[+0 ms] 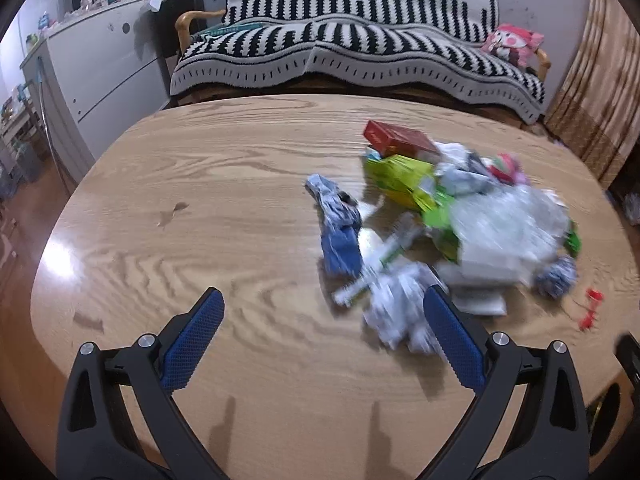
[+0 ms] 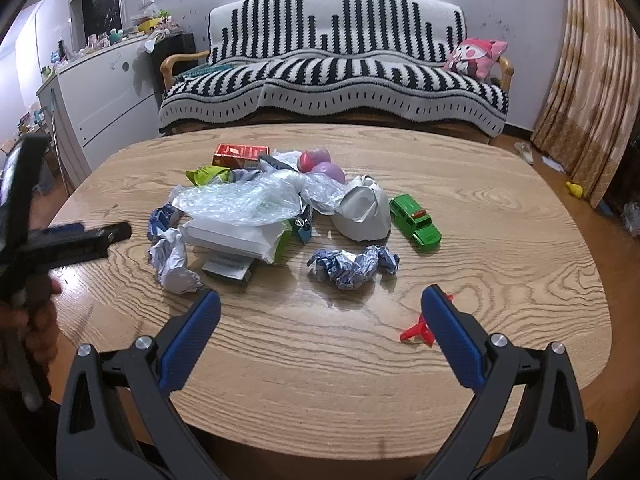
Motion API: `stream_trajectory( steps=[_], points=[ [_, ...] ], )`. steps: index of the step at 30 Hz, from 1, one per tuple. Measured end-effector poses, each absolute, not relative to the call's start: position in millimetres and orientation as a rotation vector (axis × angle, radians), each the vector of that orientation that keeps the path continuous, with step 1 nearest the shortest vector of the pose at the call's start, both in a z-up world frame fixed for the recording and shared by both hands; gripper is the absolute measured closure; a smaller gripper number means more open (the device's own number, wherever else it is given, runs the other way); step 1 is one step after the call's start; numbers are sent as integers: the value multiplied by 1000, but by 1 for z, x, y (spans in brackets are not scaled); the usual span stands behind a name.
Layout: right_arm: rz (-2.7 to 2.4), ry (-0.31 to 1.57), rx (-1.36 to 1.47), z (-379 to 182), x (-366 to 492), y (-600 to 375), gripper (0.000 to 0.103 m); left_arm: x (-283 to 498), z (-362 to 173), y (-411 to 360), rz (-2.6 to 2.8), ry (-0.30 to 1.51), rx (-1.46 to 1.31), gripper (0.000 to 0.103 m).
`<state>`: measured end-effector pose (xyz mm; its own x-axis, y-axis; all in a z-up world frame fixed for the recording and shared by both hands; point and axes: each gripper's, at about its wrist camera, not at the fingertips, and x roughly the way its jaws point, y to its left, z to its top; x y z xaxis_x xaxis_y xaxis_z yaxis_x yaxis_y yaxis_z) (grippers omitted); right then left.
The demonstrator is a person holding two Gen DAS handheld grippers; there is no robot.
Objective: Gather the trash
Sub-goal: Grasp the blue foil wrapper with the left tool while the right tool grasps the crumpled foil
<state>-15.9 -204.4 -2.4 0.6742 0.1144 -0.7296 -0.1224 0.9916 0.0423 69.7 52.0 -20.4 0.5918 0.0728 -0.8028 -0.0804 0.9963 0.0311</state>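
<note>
A heap of trash lies on the wooden table [image 2: 500, 208]: clear plastic film [image 2: 240, 200], a white packet [image 2: 236, 238], crumpled white paper [image 2: 174, 260], a crumpled blue-white wrapper [image 2: 352, 266], a red box [image 2: 240, 154], a green packet [image 2: 208, 174]. My right gripper [image 2: 320, 300] is open and empty, just short of the blue-white wrapper. My left gripper [image 1: 322, 296] is open and empty; its right finger [image 1: 452, 332] is beside the crumpled white paper [image 1: 400, 312]. The left wrist view is blurred. The left gripper also shows at the left of the right wrist view [image 2: 80, 236].
A green toy car [image 2: 416, 220], a white bag [image 2: 364, 208], pink and purple balls [image 2: 320, 162] and a small red toy plane [image 2: 418, 330] lie on the table too. A striped sofa [image 2: 332, 72] stands behind it, white drawers [image 2: 100, 88] to the left.
</note>
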Motion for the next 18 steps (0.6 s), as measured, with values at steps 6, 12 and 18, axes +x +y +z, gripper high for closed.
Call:
stream_trajectory(
  steps=[6,12,18],
  points=[
    [140,866,-10,-18,11,-218,6,125,-49,56,123,966,11,6],
    [142,931,-18,-51,38,-226,6,146,-69,61,101,1001,-7,24],
    [168,960,-3,-64,64,-221,12,152,-76,76,127,1035,-87,78]
  ],
)
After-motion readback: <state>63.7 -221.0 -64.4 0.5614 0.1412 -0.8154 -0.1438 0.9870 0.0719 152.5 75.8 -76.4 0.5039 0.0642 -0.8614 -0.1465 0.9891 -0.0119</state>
